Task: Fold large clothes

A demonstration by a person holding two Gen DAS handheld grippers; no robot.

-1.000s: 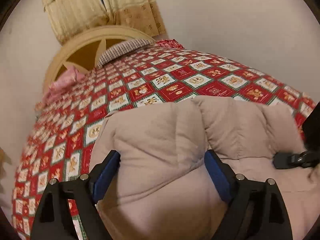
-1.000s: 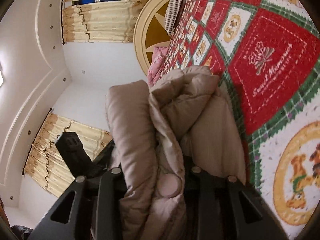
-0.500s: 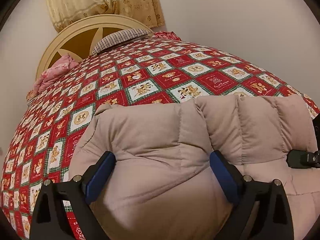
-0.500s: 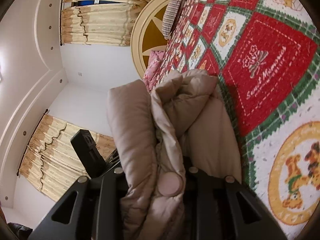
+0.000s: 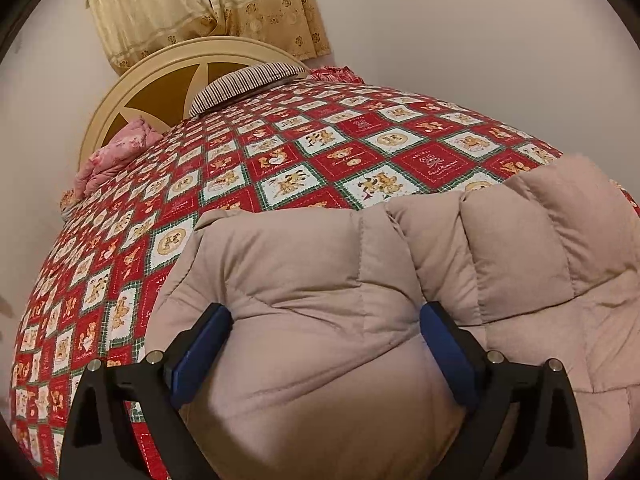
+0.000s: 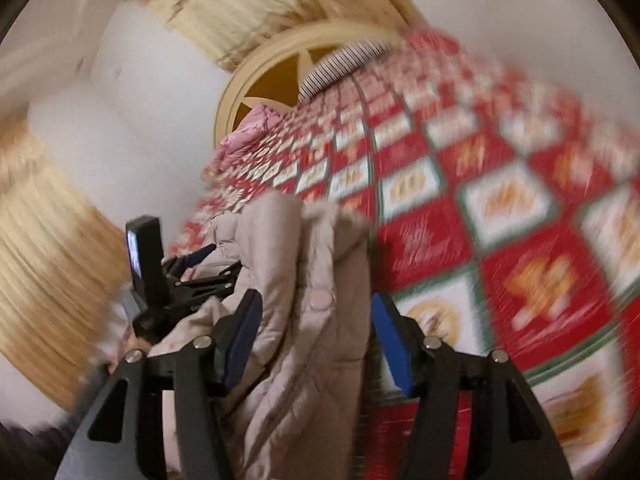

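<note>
A puffy beige quilted jacket (image 5: 320,264) lies folded on the bed. My left gripper (image 5: 324,312) stands wide open over it, a soft bulge of the jacket swelling up between the blue pads (image 5: 200,344). In the blurred right wrist view, the jacket's folded edge (image 6: 280,240) with a snap button stands between the fingers of my right gripper (image 6: 315,300). Its jaws are opening, and the right pad (image 6: 390,344) is just off the cloth. The left gripper (image 6: 188,272) shows there at the jacket's far left.
The bed wears a red, white and green patchwork quilt (image 5: 320,152). At its head are a cream round headboard (image 5: 160,80), a striped pillow (image 5: 244,80) and a pink pillow (image 5: 116,152). Yellow curtains (image 5: 200,0) hang behind, and a bare wall (image 5: 480,40) runs along the far side.
My right gripper has let go of the jacket edge, risen and rolled, and its view is now blurred. My left jaws spread wider. The right gripper left the left wrist view.
</note>
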